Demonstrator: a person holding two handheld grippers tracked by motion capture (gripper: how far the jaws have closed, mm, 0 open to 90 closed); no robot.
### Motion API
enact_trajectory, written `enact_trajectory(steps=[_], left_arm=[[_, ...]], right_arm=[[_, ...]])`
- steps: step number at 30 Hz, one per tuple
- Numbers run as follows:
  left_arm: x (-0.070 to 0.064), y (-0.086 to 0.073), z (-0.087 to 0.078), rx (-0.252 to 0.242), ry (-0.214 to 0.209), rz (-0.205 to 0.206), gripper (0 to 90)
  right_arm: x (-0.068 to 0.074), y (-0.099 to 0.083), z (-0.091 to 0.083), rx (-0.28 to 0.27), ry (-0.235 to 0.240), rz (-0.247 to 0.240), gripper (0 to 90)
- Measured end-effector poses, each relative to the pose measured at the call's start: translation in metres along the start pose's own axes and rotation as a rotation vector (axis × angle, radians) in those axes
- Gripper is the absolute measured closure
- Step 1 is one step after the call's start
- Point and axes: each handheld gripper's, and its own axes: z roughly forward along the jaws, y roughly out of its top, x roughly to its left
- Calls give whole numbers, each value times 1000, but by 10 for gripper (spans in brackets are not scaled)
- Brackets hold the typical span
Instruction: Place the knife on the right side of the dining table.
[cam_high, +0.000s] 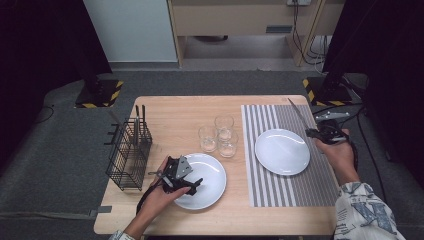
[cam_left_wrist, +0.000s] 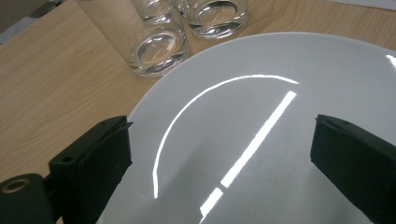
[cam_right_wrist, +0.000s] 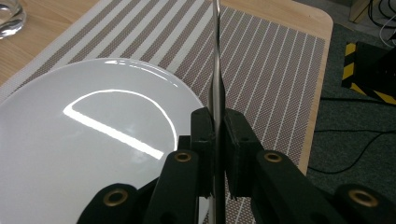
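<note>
Wooden surface set for a meal, a knife held over the striped mat.

By the right claw (cam_right_wrist: 215, 140), closed narrow on it, a knife (cam_right_wrist: 215, 56) is gripped just right of the mat plate (cam_high: 282, 151), its blade raised and pointing away from that plate. Since only the thin flat of the metal is pinched, the knife could pivot or slip and strike the plate rim when lowered. Left of that plate, the left claw (cam_left_wrist: 219, 154) is held wide open over the near plate (cam_left_wrist: 280, 93), empty; the glasses (cam_high: 220, 135) beside it could be knocked.
</note>
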Motion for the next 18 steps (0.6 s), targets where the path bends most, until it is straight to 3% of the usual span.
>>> enact_trajectory(steps=[11,18], left_arm=[[-1,1,-6,-2,40,21,44],[-2,1,-7,-8,42,28,45]], right_arm=[[-12,-1,13,36,-13,35,834],[-19,-4,17,47,-32,45,834]])
